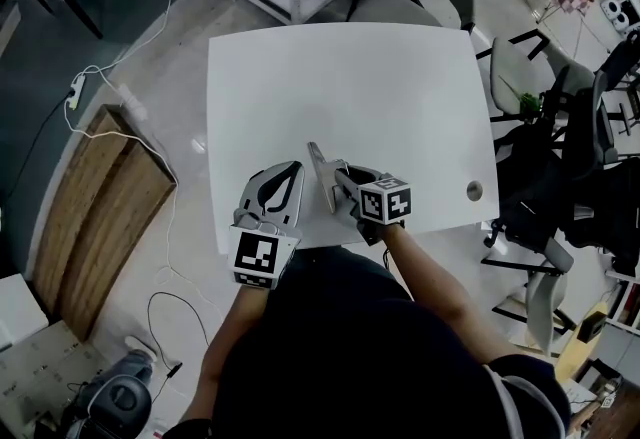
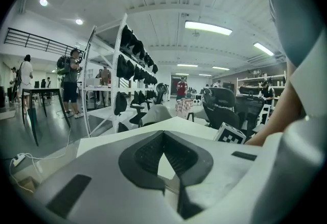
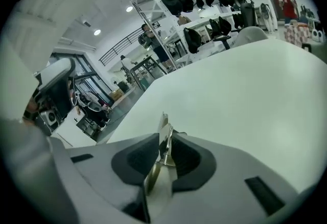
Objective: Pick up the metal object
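Note:
A thin flat metal object (image 1: 321,173) stands on edge near the front of the white table (image 1: 340,77). My right gripper (image 1: 339,185) is shut on it from the right. In the right gripper view the shiny metal object (image 3: 162,142) is pinched between the dark pads of the right gripper (image 3: 164,139), and its top sticks out past the fingertips. Whether it touches the table I cannot tell. My left gripper (image 1: 296,167) rests just left of it at the table's front edge. The left gripper (image 2: 163,133) has its fingertips together and nothing between them.
A round cable hole (image 1: 474,190) sits near the table's front right corner. Office chairs (image 1: 560,157) crowd the right side. A wooden board (image 1: 100,207) and cables lie on the floor at left. A rack of black items (image 2: 127,65) and people stand beyond the table.

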The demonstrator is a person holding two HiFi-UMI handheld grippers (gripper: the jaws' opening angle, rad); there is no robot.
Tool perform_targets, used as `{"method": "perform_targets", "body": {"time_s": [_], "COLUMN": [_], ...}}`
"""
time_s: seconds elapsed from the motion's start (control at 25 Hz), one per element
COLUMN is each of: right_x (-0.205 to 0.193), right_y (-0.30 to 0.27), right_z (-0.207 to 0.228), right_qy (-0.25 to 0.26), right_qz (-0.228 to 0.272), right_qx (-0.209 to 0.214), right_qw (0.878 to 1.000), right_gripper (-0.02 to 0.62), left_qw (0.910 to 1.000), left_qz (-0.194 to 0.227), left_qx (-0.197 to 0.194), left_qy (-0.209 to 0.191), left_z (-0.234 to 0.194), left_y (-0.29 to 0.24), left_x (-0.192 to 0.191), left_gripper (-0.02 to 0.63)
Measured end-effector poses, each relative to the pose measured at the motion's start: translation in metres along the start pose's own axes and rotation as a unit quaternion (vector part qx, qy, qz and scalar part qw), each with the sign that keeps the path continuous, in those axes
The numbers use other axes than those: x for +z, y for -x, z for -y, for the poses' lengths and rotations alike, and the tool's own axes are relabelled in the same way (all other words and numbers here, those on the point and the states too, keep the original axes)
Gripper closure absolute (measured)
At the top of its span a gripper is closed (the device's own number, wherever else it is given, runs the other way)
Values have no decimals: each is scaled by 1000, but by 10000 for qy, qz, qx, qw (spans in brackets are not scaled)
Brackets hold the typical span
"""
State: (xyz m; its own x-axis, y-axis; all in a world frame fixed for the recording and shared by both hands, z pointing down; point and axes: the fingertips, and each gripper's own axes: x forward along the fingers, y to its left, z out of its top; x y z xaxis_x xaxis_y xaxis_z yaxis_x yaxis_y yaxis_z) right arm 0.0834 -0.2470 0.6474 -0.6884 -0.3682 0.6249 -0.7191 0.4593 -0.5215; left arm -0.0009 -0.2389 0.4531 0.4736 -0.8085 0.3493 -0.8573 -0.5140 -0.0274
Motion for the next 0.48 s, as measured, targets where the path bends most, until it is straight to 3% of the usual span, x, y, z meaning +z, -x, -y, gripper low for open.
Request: {"method": "perform_targets", "body": {"time_s": [0.2, 0.48], "right_x": [11, 25], "right_y": [1, 18], "right_z": [-10, -29], "right_qy": [-147, 385], "right_qz": [103, 277], "right_qx": [160, 49], "right_qw": [9997, 9989], "right_gripper": [555, 558], "left_qw": [9998, 9999], "left_qz": [81, 93], "left_qx": [-18, -53], "left_qy": [177, 101], "left_z": [-1, 0], "left_y": [0, 2], "left_x": [-1, 1], "left_gripper": [584, 584]}}
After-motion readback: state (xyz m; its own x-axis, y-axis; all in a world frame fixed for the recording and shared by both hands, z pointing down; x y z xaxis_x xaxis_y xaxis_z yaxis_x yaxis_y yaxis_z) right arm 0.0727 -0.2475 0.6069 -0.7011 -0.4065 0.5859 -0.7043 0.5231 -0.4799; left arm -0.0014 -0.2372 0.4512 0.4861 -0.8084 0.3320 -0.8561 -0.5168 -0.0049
